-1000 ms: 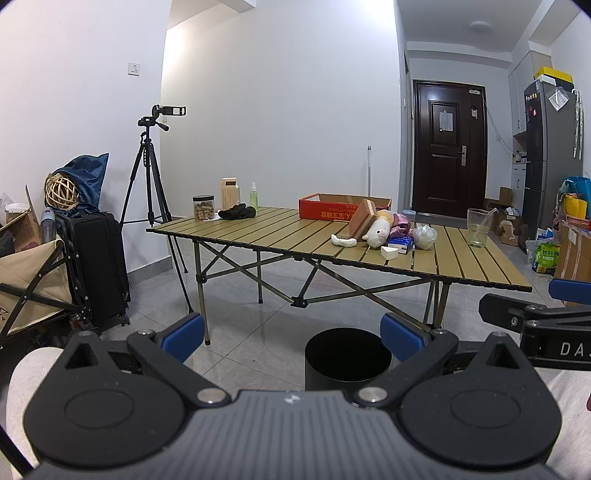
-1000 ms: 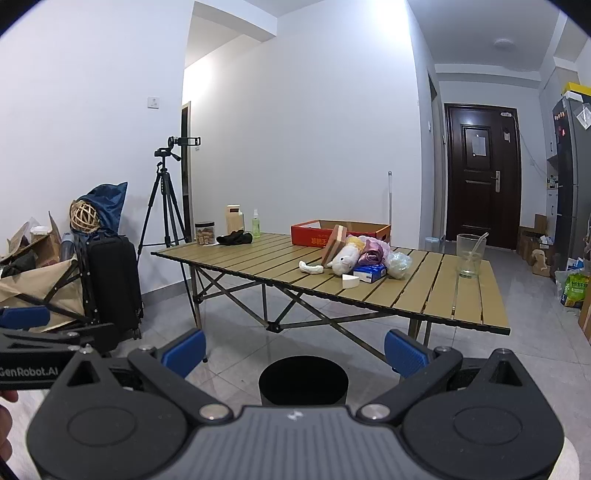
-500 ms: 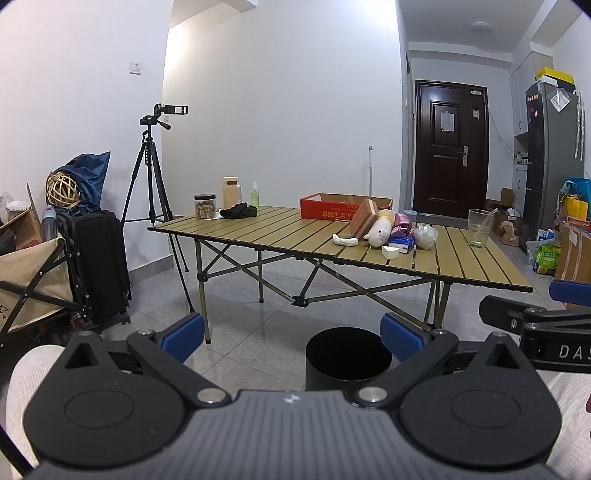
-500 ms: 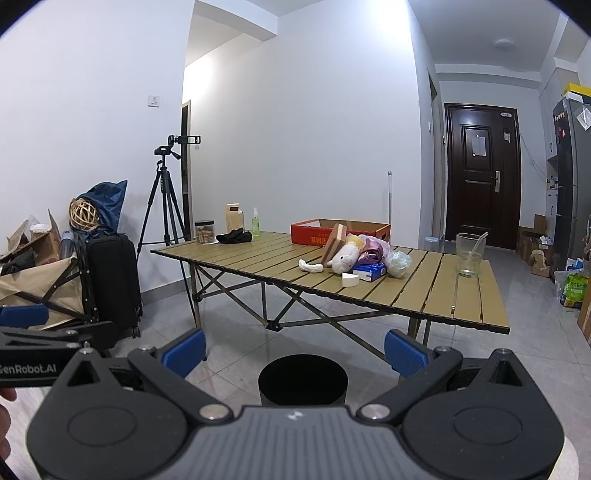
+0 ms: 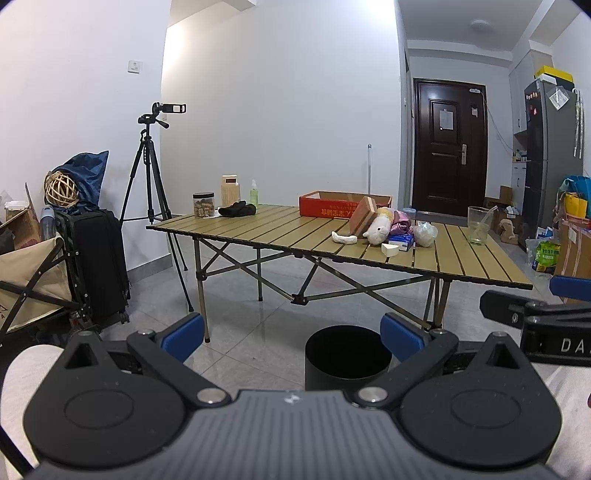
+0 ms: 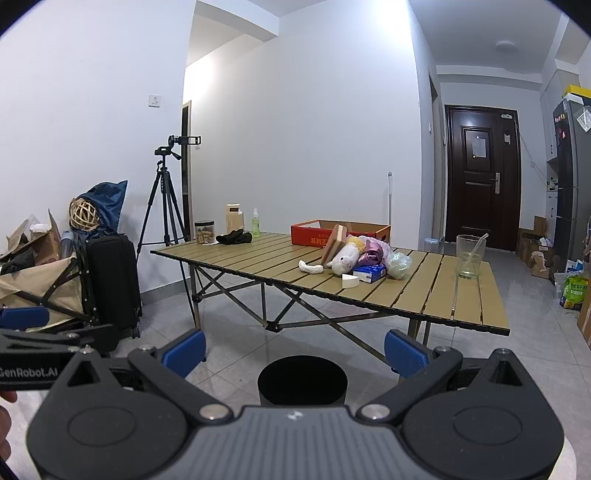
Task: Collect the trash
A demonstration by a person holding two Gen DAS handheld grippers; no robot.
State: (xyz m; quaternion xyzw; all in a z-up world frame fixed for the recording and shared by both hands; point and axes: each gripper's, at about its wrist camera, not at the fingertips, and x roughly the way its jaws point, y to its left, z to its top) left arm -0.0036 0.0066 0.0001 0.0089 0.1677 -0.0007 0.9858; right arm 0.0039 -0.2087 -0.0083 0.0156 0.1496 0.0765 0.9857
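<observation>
Your spread, empty grippers (image 5: 291,328) (image 6: 295,349) face the trash pile (image 5: 384,230) ahead on the table (image 5: 258,229), right gripper nearer

White walls, grey tiled floor (image 5: 258,332), dark brown door (image 5: 448,147) at far end, folding slatted table (image 6: 406,295) mid-room, ceiling light (image 5: 480,26), fridge (image 5: 550,155) right

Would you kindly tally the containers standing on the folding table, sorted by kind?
Jars: 1, the lidded jar
Spray bottles: 1, the green spray bottle
Cardboard boxes: 1, the red cardboard box
Glass cups: 1, the clear glass cup
Wooden canisters: 1, the pale wooden canister
Total: 5
</observation>
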